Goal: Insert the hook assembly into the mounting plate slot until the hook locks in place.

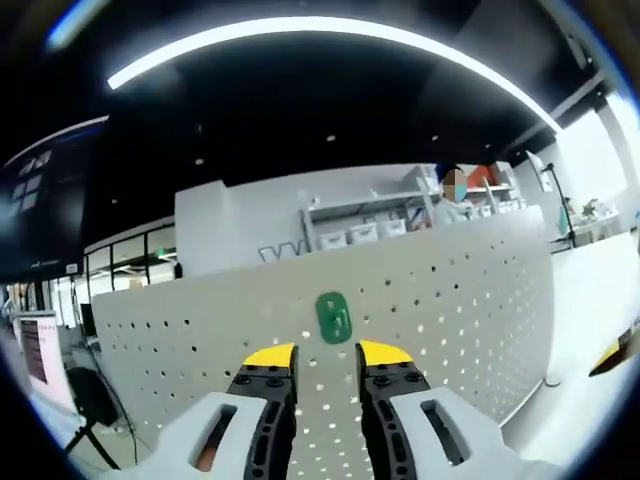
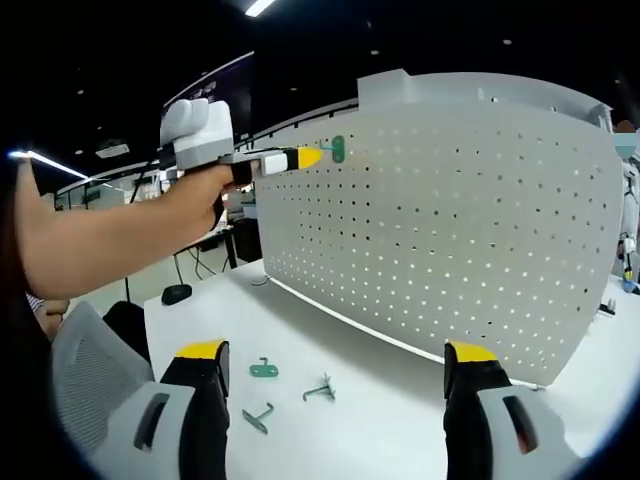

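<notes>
A white flat desk carries the things. Behind it stand white metal shelves with small white bins, and a long curved ceiling light strip glows above.

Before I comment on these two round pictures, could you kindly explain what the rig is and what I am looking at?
A person holds a two-jaw gripper in each hand, and a fisheye camera rides on each. The left gripper view looks along the left gripper, open in front of a green mounting plate on a white pegboard. The right gripper view looks along the wide-open right gripper and also catches the person's hand raising the other gripper to the board. Three green hook parts lie on the white table. Nothing is held.
</notes>
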